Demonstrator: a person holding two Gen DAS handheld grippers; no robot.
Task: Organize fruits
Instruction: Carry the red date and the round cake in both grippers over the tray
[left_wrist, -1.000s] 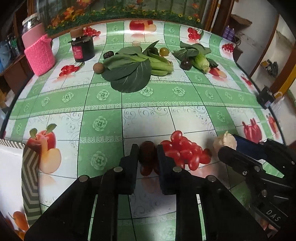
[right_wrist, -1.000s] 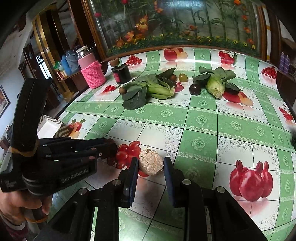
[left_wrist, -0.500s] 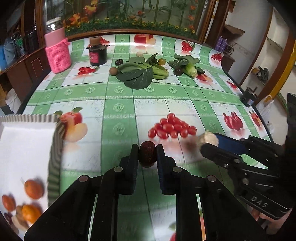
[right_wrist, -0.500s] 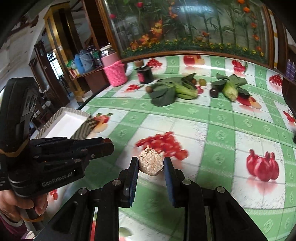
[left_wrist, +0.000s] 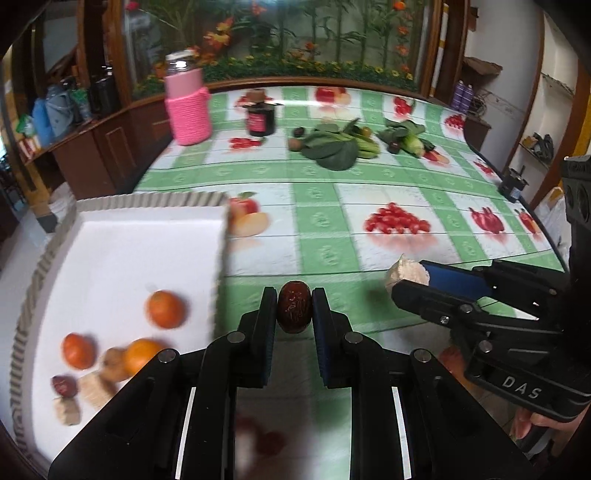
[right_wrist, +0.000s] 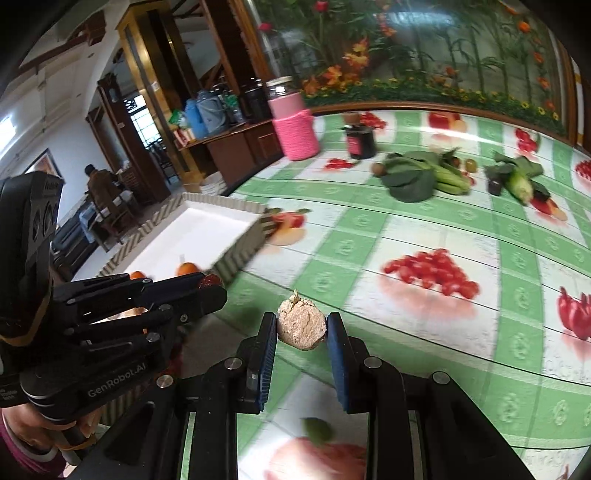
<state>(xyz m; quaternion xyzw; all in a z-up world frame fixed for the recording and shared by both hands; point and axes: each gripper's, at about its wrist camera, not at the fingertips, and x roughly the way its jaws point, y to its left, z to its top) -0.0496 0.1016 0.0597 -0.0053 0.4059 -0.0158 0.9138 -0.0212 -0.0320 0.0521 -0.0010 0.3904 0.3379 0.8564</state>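
Left wrist view, left claw (left_wrist: 294, 312) gripping red date (left_wrist: 293, 311), white tray (left_wrist: 122, 236) alongside

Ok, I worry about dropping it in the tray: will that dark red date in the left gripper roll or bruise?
The date looks oval and smooth-skinned, so it may roll a little on the flat white tray. Its wrinkled skin suggests dried, firm flesh, so bruising seems unlikely. The left gripper pinches it undeformed.

Both handheld grippers, left gripper (left_wrist: 294, 312) and right gripper (right_wrist: 301, 334), are black with silver screws and blue finger pads (right_wrist: 266, 363), marked "GenRobot.AI" and "DAS".
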